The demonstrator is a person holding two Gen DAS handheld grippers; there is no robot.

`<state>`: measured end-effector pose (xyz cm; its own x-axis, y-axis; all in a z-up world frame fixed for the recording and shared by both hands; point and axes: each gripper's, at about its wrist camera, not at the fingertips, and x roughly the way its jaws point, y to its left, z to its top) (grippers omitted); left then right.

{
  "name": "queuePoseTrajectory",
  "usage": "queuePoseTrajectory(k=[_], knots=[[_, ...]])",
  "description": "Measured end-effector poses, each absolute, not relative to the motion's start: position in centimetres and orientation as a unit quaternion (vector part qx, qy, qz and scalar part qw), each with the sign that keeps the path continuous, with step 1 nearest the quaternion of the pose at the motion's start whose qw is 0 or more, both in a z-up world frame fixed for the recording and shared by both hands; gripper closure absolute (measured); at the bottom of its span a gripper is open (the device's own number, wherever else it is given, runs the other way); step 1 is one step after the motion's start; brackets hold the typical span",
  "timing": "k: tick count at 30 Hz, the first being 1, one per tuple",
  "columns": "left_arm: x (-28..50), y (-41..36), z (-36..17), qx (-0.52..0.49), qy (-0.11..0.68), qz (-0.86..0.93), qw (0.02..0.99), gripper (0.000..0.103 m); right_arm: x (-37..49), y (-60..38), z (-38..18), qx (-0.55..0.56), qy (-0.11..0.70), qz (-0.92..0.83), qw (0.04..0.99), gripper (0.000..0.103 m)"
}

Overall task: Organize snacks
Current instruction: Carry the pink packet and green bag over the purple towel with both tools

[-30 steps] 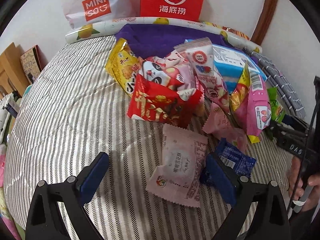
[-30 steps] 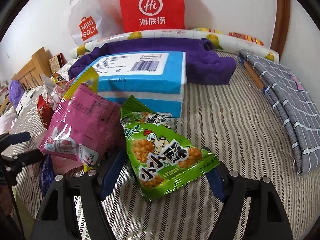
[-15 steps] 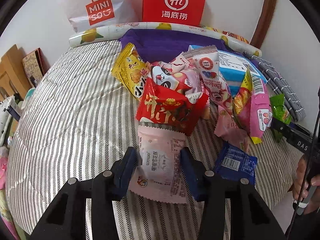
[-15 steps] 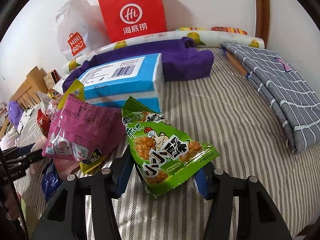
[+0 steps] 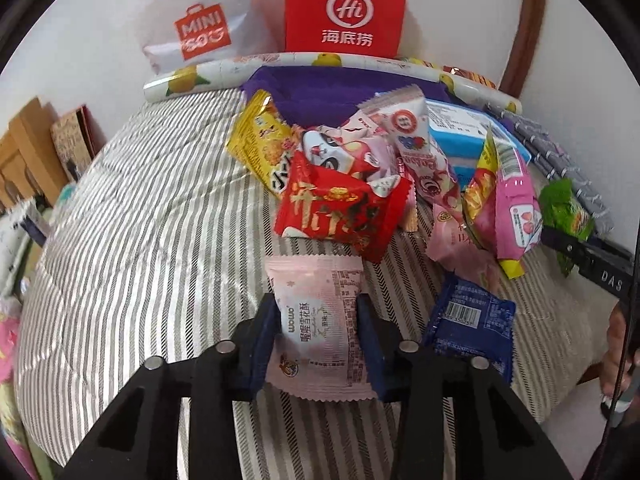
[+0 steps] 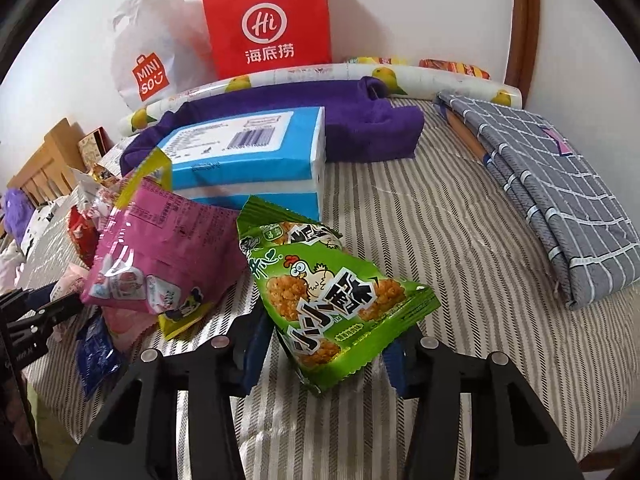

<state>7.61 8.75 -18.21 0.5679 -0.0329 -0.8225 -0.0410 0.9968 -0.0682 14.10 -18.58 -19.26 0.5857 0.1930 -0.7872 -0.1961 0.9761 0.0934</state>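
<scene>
Two snack packets gripped at once on a striped bed.

The pale pink packet (image 5: 320, 320), flat and crinkle-edged, lies below the red packet (image 5: 340, 212), clenched by the left gripper (image 5: 318, 344); the right gripper (image 6: 324, 354), jaws just closing, pinches the puffy green packet (image 6: 332, 296) beside the blue box (image 6: 248, 156). Lifting looks next.

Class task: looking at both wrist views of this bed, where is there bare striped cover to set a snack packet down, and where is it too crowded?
Free: the striped bedspread left of the yellow packet and red packet; also the strip between the blue box and the folded grey checked cloth. Crowded: the heap of packets in front of the purple towel.
</scene>
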Motion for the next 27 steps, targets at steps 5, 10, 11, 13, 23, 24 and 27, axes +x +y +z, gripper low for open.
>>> queuePoseTrajectory(k=[5, 10, 11, 13, 23, 24, 27], knots=[[7.0, 9.4, -17.4, -0.068, 0.468, -0.004, 0.881, 0.067, 13.0, -18.9, -17.9, 0.013, 0.435, 0.113, 0.893, 0.054], [6.6, 9.4, -15.2, -0.080, 0.457, -0.014, 0.886, 0.068, 12.4, -18.8, -16.4, 0.016, 0.433, 0.116, 0.894, 0.054], [6.5, 9.3, -14.7, -0.080, 0.454, -0.016, 0.887, 0.068, 12.3, -18.7, -16.0, 0.016, 0.433, 0.117, 0.894, 0.054], [6.6, 9.1, -13.9, -0.079, 0.449, -0.021, 0.890, 0.068, 12.2, -18.7, -15.3, 0.017, 0.432, 0.117, 0.894, 0.054], [8.1, 6.8, -10.1, -0.071, 0.431, -0.063, 0.897, 0.067, 12.4, -18.2, -11.5, 0.022, 0.412, 0.126, 0.902, 0.054], [8.4, 6.5, -9.8, -0.069, 0.430, -0.068, 0.897, 0.067, 12.5, -18.1, -11.2, 0.022, 0.411, 0.127, 0.902, 0.054], [9.5, 5.6, -8.7, -0.064, 0.427, -0.081, 0.898, 0.067, 13.1, -17.8, -10.1, 0.022, 0.405, 0.127, 0.905, 0.054]])
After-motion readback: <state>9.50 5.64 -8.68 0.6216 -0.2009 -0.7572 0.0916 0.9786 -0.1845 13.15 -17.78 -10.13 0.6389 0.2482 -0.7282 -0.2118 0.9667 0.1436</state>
